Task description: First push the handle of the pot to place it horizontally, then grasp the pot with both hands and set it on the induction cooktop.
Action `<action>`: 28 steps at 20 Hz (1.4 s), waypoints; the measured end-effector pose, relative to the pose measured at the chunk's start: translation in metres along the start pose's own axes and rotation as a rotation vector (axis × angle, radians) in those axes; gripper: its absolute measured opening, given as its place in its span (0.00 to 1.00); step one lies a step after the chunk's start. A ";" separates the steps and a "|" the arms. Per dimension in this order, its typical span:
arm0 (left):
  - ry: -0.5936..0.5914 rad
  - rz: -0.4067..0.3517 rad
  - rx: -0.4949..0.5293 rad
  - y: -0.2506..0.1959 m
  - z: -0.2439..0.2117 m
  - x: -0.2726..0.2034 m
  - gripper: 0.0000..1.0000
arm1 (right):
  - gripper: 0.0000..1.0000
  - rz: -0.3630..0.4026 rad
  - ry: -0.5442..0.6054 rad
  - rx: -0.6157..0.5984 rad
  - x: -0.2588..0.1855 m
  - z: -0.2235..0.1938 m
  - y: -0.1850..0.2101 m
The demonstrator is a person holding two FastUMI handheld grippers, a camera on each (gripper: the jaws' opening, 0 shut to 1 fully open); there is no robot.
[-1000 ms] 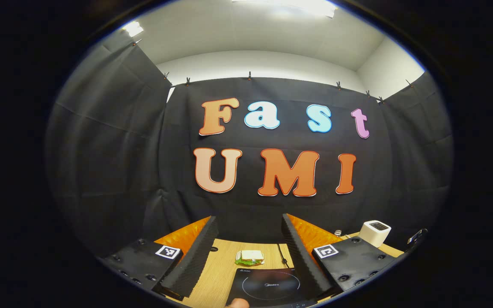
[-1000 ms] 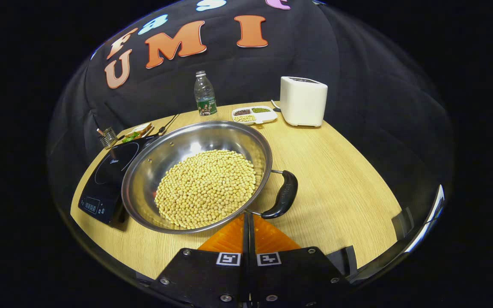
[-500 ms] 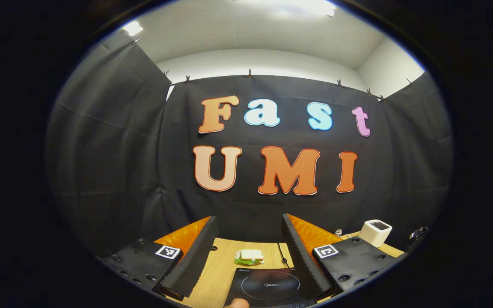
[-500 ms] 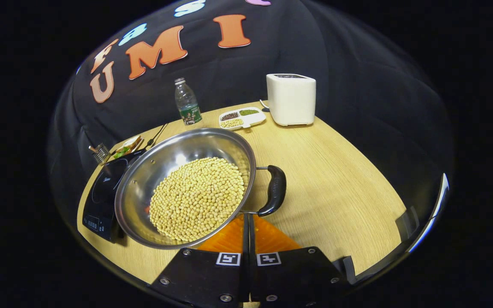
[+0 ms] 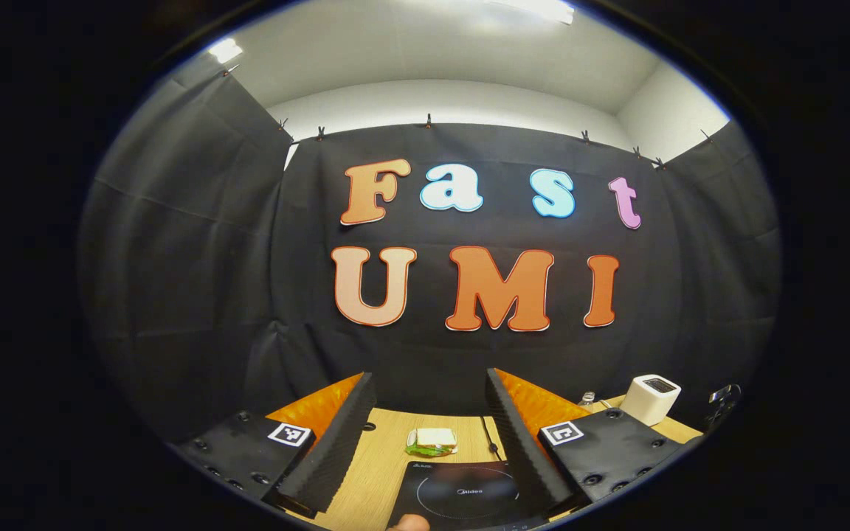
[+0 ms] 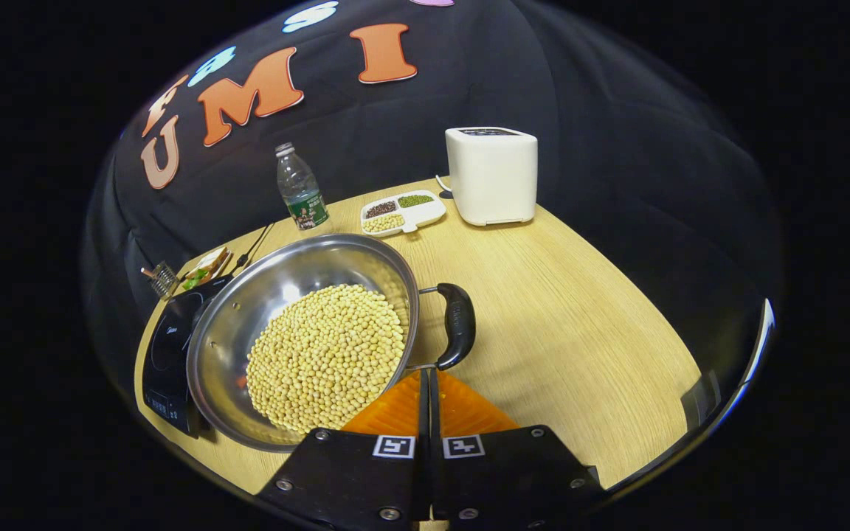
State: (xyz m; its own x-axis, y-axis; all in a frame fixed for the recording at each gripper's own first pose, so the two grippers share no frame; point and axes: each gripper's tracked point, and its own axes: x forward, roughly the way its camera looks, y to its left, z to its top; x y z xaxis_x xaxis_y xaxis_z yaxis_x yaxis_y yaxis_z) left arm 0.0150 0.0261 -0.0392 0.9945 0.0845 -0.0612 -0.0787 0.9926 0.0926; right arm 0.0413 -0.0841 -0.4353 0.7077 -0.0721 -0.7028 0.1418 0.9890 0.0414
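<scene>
Resting on the counter [image 6: 565, 324], pot [image 6: 248, 310] of beans, handle [image 6: 457, 324] at three o'clock, cooktop [image 6: 163, 350] at nine. Right gripper [image 6: 425, 383] clenched empty just beside handle; left gripper [image 5: 429, 420] released above cooktop. Risk judged: a hard shove tipping beans out.

We see a light wooden table [image 6: 572, 324]. On it lie a black cooktop [image 6: 163, 354] at the left edge, a steel pot [image 6: 277, 295] of beans beside it, a sandwich [image 6: 204, 267], a bottle [image 6: 298, 188], a divided tray [image 6: 403, 212] and a white toaster [image 6: 491, 175] at the back.
</scene>
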 end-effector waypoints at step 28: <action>0.080 -0.045 0.018 -0.039 -0.055 0.030 0.98 | 0.00 -0.029 0.011 0.022 0.043 0.033 -0.008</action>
State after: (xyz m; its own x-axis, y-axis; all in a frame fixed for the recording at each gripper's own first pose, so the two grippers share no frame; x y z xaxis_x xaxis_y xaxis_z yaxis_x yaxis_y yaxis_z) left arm 0.0438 -0.0052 -0.0990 0.9883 0.0474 -0.1452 -0.0322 0.9939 0.1055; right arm 0.0936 -0.0990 -0.4427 0.6951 -0.0992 -0.7120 0.1778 0.9834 0.0366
